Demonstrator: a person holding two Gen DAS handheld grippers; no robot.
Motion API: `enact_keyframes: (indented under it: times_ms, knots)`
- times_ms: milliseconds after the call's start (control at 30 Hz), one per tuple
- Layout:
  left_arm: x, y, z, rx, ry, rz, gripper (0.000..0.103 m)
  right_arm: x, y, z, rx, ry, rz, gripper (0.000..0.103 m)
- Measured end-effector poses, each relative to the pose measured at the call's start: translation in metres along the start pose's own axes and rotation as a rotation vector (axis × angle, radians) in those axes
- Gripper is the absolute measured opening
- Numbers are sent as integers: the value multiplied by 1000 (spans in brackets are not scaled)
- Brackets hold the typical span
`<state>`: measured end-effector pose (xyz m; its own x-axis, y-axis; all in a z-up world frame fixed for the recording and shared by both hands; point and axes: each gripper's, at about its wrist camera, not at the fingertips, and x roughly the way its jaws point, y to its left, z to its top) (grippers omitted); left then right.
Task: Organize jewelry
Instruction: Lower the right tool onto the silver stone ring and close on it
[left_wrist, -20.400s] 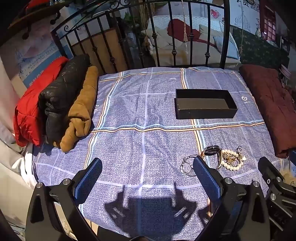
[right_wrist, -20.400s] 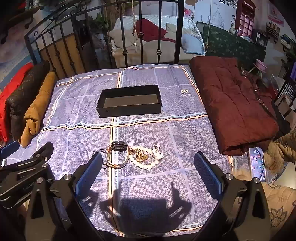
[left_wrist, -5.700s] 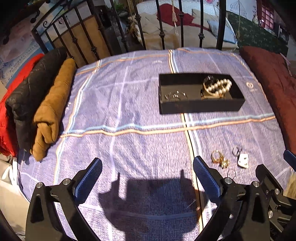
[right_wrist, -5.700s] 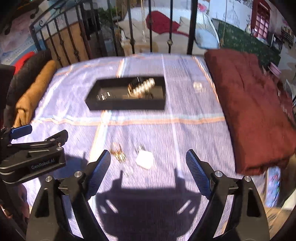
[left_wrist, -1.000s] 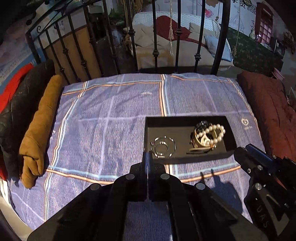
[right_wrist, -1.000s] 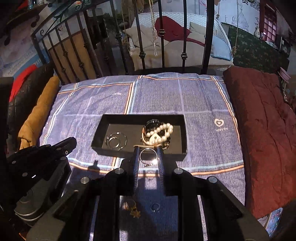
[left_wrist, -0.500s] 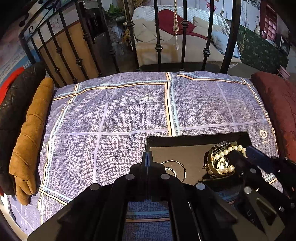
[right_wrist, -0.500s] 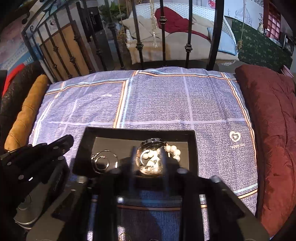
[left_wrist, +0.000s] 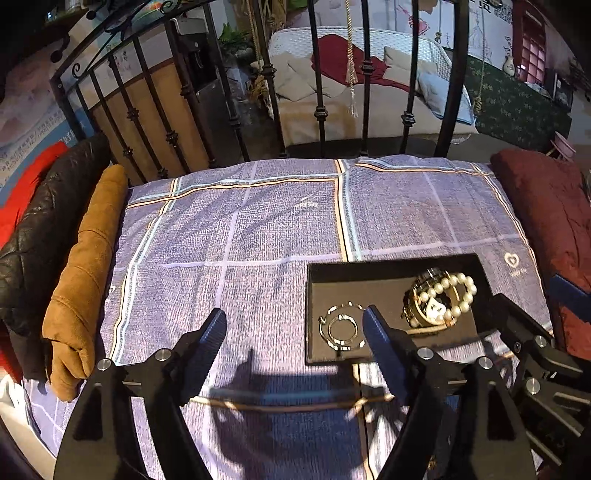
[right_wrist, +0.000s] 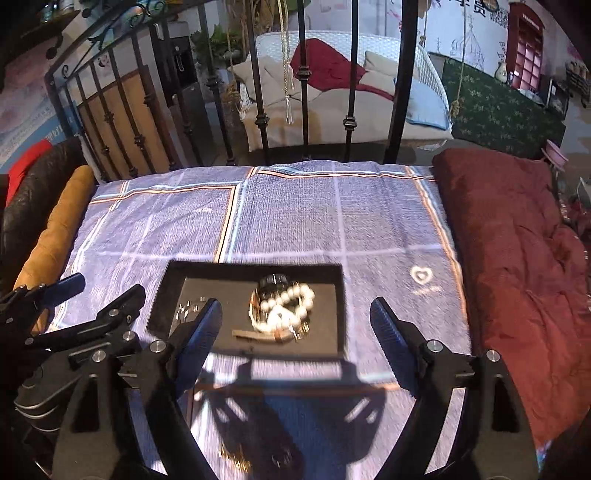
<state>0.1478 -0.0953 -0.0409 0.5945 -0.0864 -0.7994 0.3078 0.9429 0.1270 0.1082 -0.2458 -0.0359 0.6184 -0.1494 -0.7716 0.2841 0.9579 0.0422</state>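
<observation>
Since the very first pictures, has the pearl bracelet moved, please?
Yes. The pearl bracelet lay on the bedspread nearer the camera than the black tray; now it is inside the tray, at its right end.

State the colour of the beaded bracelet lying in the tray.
White: pearl bracelet in the black tray, clearest in the left wrist view.

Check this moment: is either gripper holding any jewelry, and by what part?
Nothing is held. The left gripper and right gripper both have their jaws opening with nothing between the pads; the pearl bracelet lies in the black tray.
</observation>
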Motion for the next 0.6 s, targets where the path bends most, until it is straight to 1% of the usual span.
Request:
enact_keyframes:
  times_ms: [33,100,167,233,267,300,333,367,400,433,500,567,600]
  knots:
    - [-8,-1,-12,14,-4,-2,81,-9,-2,-10,-2,1,-6,82]
    - [-16,-3,-41,44,17,-12,83,-19,-9,-35,3,23,-14,82]
    - [-17,-4,-68,59,56,-12,83,-22,-13,-63,1,67,-21,82]
    - [-10,-2,-94,58,119,-17,82,-20,-15,-93,-1,125,-25,82]
    - [-6,0,-104,49,148,-21,81,-18,-14,-106,0,149,-27,82]
    - [-4,2,-111,40,163,-22,77,-16,-13,-118,1,163,-27,82]
    - [-3,2,-116,34,172,-17,76,-15,-12,-126,1,168,-24,82]
    - [-1,2,-119,35,178,-10,73,-14,-8,-131,0,169,-22,82]
    - [-1,-1,-122,43,183,-9,68,-11,-4,-134,-7,170,-20,82]
    - [0,-3,-123,52,184,-9,68,-8,0,-135,-16,174,-19,81]
    - [-2,-6,-122,66,172,4,68,0,6,-135,-24,182,1,74]
    - [-2,-6,-119,68,166,12,68,7,9,-133,-25,192,14,60]
    - [-2,-6,-117,65,165,11,68,10,9,-131,-22,194,26,57]
